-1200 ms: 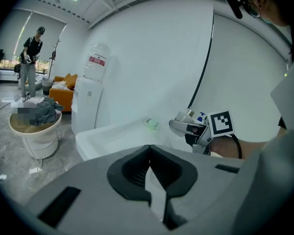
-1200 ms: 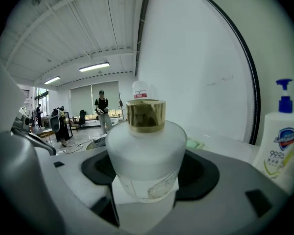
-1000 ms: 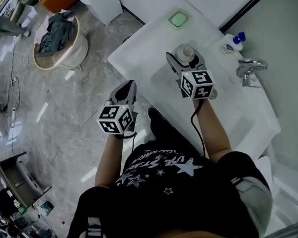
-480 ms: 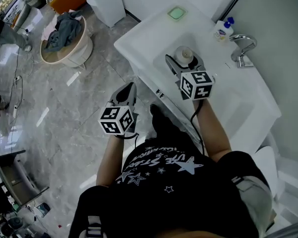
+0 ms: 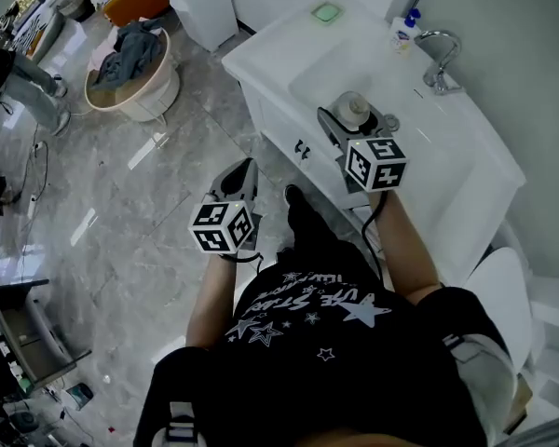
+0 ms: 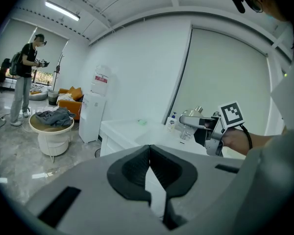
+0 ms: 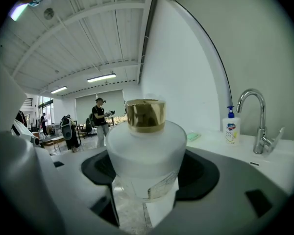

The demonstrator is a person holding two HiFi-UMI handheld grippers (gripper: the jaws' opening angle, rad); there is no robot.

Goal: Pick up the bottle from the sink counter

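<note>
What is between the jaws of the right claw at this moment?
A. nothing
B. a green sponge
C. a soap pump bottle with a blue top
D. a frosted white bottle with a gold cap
D: the right gripper view shows the right claw shut on the frosted white bottle with its gold cap, while the pump bottle stands apart by the tap.

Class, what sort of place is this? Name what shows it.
Likely a mock washroom in a big hall: a sink counter with tap and soap, a laundry basket, yet strip lights on an open ceiling.
</note>
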